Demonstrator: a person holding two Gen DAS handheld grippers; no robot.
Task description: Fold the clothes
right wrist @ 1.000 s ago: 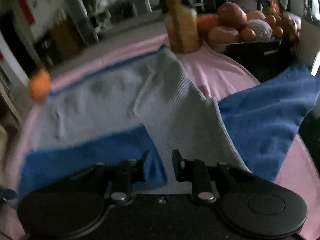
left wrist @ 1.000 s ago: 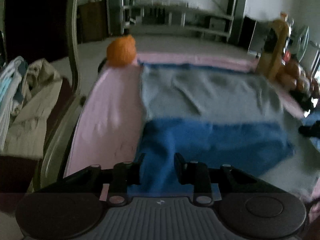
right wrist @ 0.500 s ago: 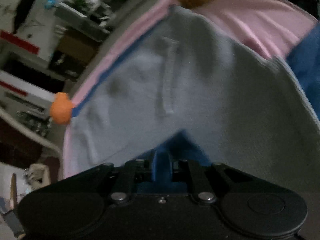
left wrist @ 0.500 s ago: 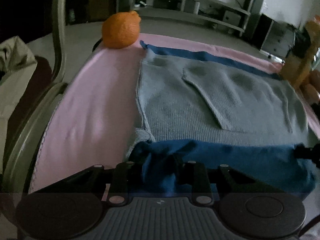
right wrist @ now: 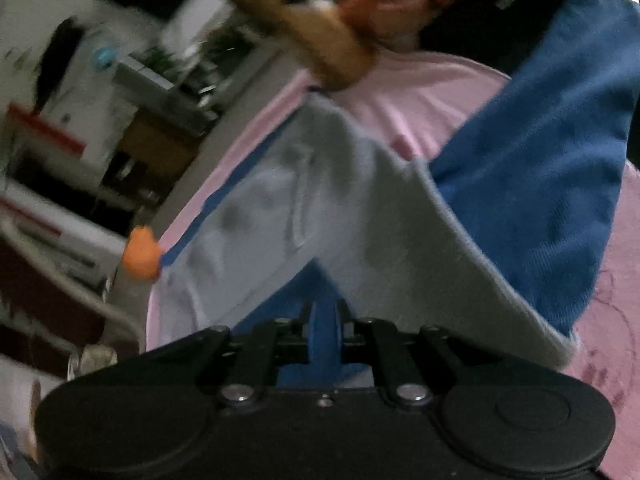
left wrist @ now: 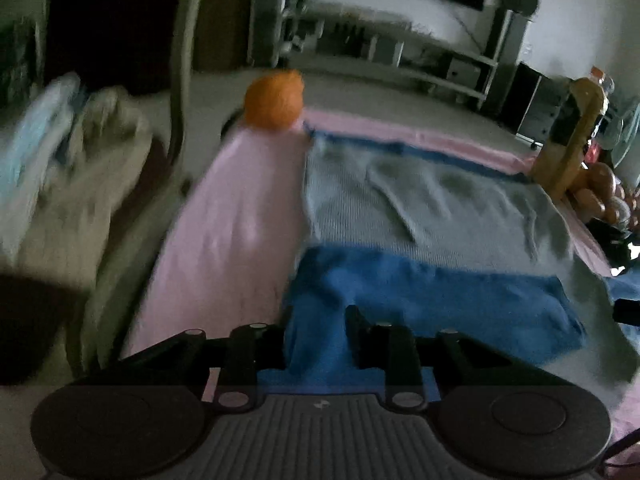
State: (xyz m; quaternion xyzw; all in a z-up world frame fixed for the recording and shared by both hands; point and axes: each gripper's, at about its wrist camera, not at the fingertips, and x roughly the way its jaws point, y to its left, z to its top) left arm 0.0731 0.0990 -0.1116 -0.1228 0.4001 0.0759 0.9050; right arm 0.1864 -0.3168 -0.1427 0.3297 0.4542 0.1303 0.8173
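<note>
I find the blue-and-grey garment (left wrist: 420,216) spread on the pink-covered table (left wrist: 240,216), its blue hem band nearest me and a blue sleeve trailing off to the right.

Left gripper (left wrist: 316,334): jaws spread, straddling the hem's left corner. Half a second ago that corner was bunched between these jaws; now the cloth lies slack between them, so I judge that the left side has let go.

Right gripper (right wrist: 324,320): jaws pressed together, pinching a blue ridge of hem. It was already pinched half a second ago, and a second ago these jaws stood apart over flat cloth.

Consequence for the task: only one corner of the hem is held. In my judgement, carrying the hem toward the collar now would drag the fold crooked, so the left corner wants re-gripping.

The orange (left wrist: 274,98) sits at the table's far left corner, touching the collar end. Both views are motion-blurred.
</note>
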